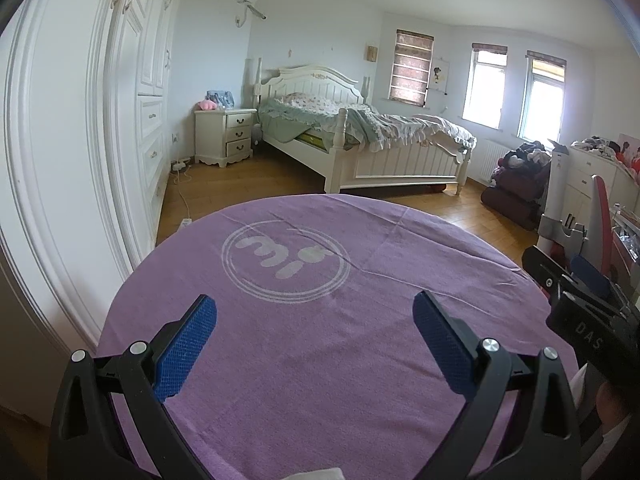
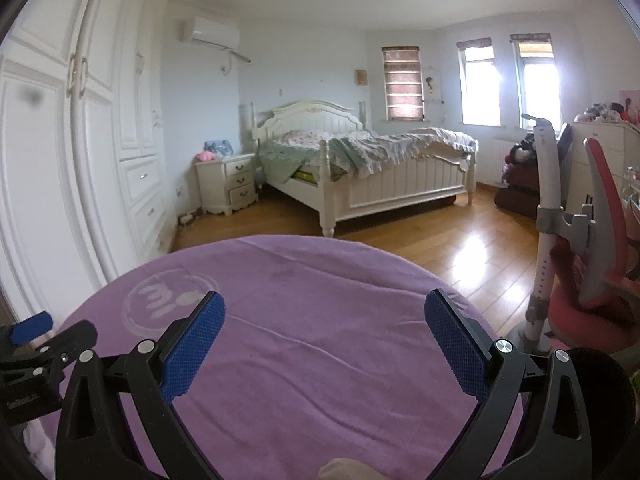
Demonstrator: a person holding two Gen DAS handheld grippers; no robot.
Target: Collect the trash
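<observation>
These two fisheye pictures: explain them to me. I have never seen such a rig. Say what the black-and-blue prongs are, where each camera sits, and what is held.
No robot here: a person holds a two-finger gripper in each hand, each carrying a forward-looking camera. One picture looks past the left gripper, the other past the right gripper. Both stand open and hold nothing. Below them lies a purple cloth with a white round logo. Behind is a bedroom with a bed. No trash shows clearly.

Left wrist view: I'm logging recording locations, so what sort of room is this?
A home bedroom: a white wooden bed with rumpled bedding, a cream three-drawer nightstand and tall white wardrobe doors.
</observation>
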